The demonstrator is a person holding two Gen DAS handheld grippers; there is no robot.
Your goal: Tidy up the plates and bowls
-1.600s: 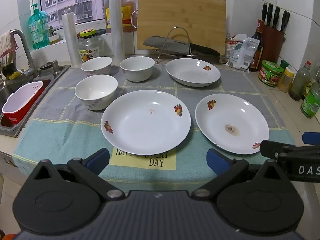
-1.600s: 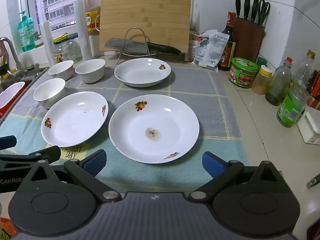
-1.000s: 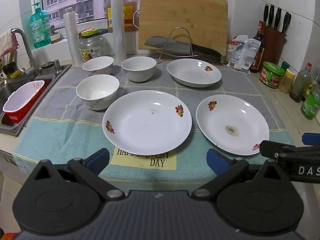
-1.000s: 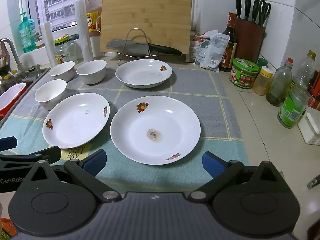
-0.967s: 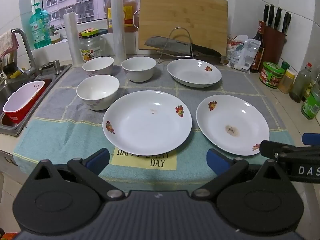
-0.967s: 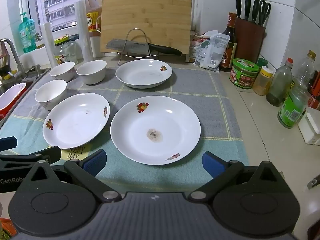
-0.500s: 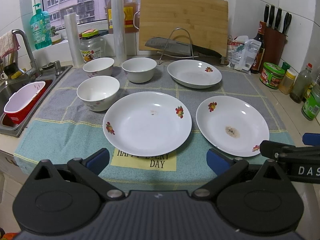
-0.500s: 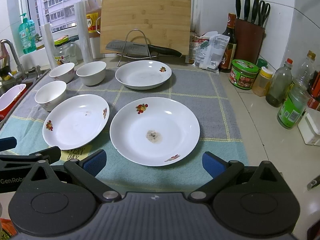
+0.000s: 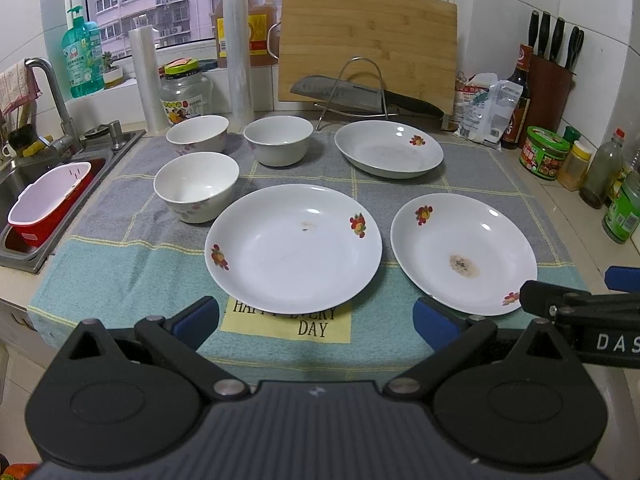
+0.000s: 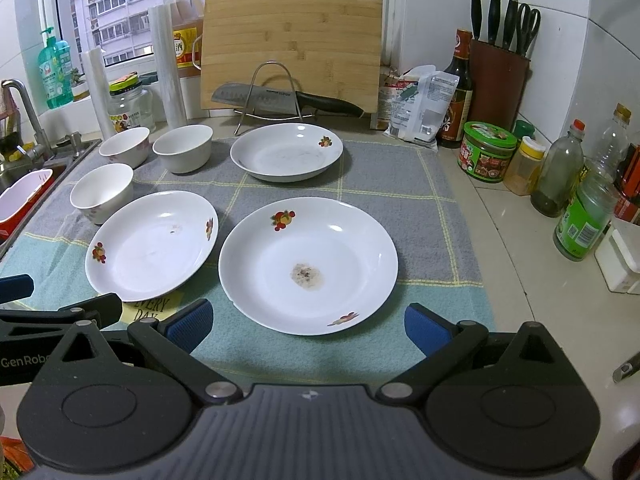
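Observation:
Three white flower-print plates lie on a checked cloth: a near-left plate [image 9: 294, 246] [image 10: 152, 244], a near-right plate with a brown stain [image 9: 464, 252] [image 10: 308, 270], and a far plate [image 9: 388, 154] [image 10: 286, 152]. Three white bowls stand at the left: one near [image 9: 196, 186] [image 10: 102, 192], one far left [image 9: 197, 133] [image 10: 125, 147], one far middle [image 9: 278, 140] [image 10: 183, 148]. My left gripper [image 9: 316, 316] is open and empty, in front of the near-left plate. My right gripper [image 10: 308, 322] is open and empty, in front of the stained plate.
A sink [image 9: 24, 200] with a red and white basket [image 9: 48, 200] lies at the left. A cutting board [image 9: 368, 44], a knife on a wire stand [image 9: 360, 92], jars and bottles [image 10: 486, 152] line the back and right. A knife block [image 10: 500, 80] stands in the corner.
Both grippers have drifted very slightly, so the view has shifted a little. Plates and bowls have not moved. Both stay open.

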